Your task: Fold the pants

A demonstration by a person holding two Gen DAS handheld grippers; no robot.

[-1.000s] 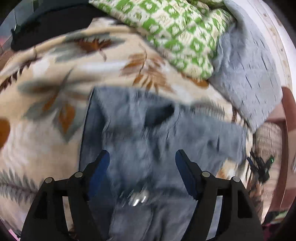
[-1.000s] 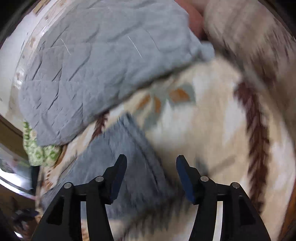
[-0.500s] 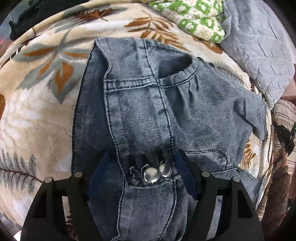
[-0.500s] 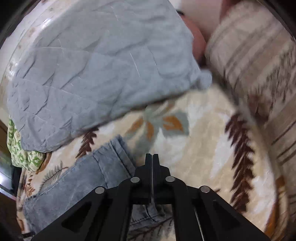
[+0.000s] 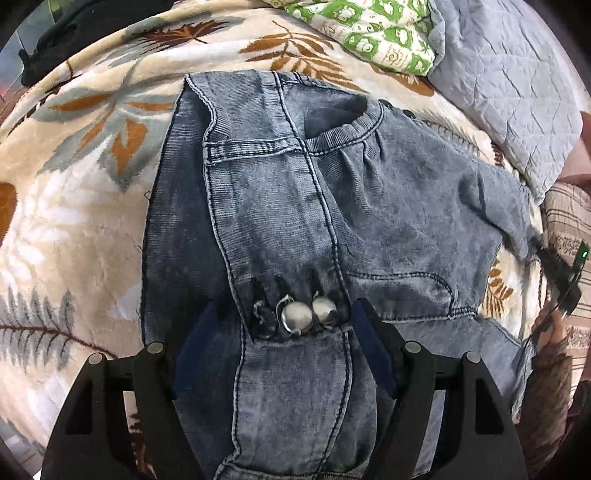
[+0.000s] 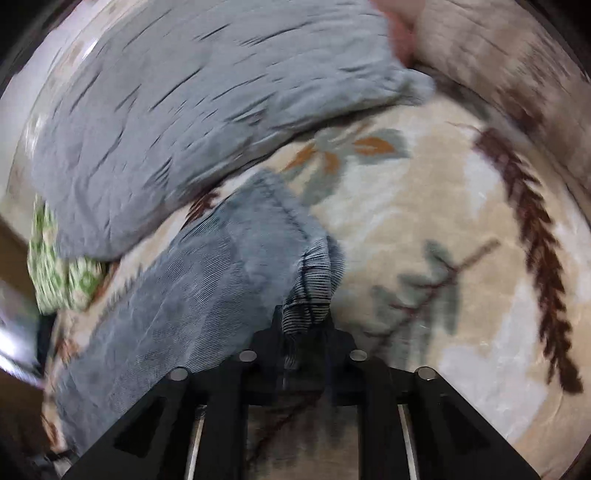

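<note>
Grey-blue denim pants (image 5: 295, 206) lie spread on a cream blanket with a leaf print (image 5: 74, 206). In the left wrist view the waistband with metal buttons (image 5: 303, 314) sits between my left gripper's (image 5: 282, 347) open fingers, which rest low over the cloth. In the right wrist view my right gripper (image 6: 304, 332) is shut on a bunched fold of a pant leg (image 6: 229, 266) near its hem, lifting it off the blanket (image 6: 424, 229).
A grey quilted cover (image 5: 509, 74) (image 6: 166, 122) and a green-and-white patterned cloth (image 5: 373, 33) lie at the far side of the bed. A dark garment (image 5: 66, 29) lies at the far left. A striped brown cover (image 6: 498, 48) lies at the right.
My right gripper closed, took hold of the pant leg and pulled its end up. My left gripper came down over the waistband and stays open.
</note>
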